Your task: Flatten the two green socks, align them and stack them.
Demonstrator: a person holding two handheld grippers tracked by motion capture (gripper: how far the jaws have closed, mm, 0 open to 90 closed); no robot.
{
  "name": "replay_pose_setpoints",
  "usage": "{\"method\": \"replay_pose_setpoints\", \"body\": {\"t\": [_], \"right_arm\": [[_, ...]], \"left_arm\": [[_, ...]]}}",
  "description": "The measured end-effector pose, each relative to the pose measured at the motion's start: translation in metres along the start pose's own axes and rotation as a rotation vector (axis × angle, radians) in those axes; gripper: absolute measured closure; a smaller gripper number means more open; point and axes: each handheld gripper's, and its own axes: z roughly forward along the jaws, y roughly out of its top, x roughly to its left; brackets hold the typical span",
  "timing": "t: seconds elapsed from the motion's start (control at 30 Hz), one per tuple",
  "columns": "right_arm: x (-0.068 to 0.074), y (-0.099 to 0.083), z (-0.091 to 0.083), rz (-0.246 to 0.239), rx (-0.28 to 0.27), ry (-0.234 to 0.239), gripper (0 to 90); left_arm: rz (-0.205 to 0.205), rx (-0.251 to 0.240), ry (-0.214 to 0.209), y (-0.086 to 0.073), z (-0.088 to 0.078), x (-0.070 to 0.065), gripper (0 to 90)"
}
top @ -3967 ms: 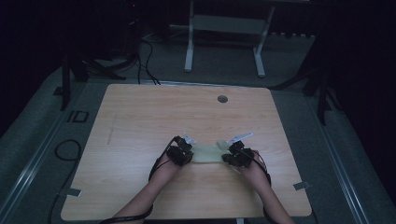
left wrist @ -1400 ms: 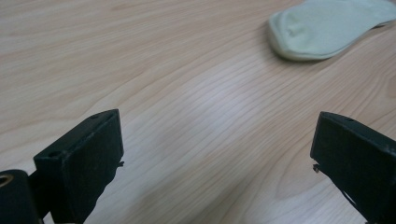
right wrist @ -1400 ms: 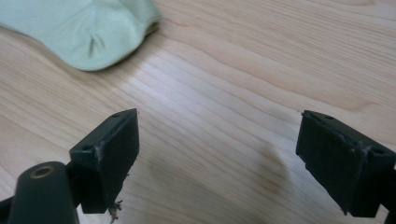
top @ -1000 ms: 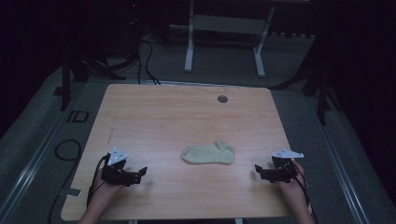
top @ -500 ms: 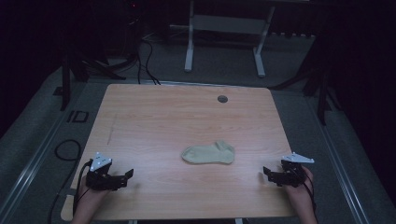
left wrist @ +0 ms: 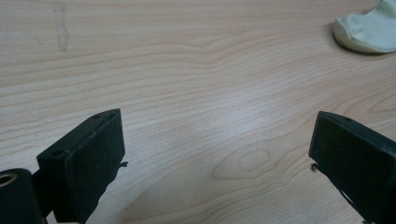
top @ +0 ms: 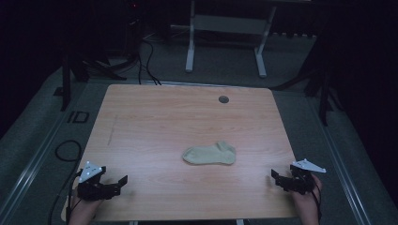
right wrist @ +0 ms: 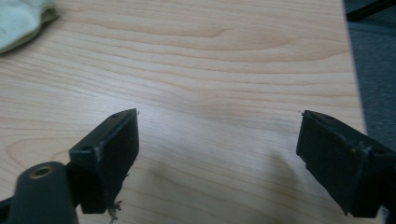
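Note:
A pale green sock (top: 209,154) lies flat near the middle of the wooden table (top: 155,122). Its toe end (left wrist: 369,31) reaches into the top right of the left gripper view, and a bit of the sock (right wrist: 21,21) lies at the top left of the right gripper view. My left gripper (top: 123,180) rests at the table's front left corner, open, with only bare wood between its jaws (left wrist: 217,140). At the front right corner my right gripper (top: 273,175) is open too, nothing held (right wrist: 218,135). Both are well apart from the sock.
A round grommet hole (top: 223,99) sits near the table's far edge. The table's right edge (right wrist: 355,70) runs close beside my right gripper, grey carpet beyond. A white metal frame (top: 225,28) and cables (top: 145,56) stand on the floor behind the table.
Four seconds ago both grippers were at the sock in the middle. They have since let it go, drawn back to the front corners, and the sock lies flat.

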Motion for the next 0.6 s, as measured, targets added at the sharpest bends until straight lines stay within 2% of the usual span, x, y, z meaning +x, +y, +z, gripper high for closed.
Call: {"method": "replay_pose_setpoints", "body": {"t": [0.2,0.33,0.43,0.6], "right_arm": [[-0.003,-0.003,-0.006,0.012,-0.032,-0.040,12.8],[-0.006,-0.006,-0.009,0.024,-0.044,-0.050,12.4],[-0.006,-0.006,-0.012,0.031,-0.064,-0.050,12.5],[-0.004,-0.007,-0.012,0.015,-0.065,-0.050,12.5]], "left_arm": [[-0.004,0.000,0.017,-0.005,-0.006,0.002,3.5],[0.001,-0.002,0.050,-0.009,-0.011,0.003,3.5],[-0.002,-0.022,0.085,-0.012,-0.015,0.006,3.4],[-0.019,-0.055,0.116,-0.016,-0.019,0.008,3.5]]}}
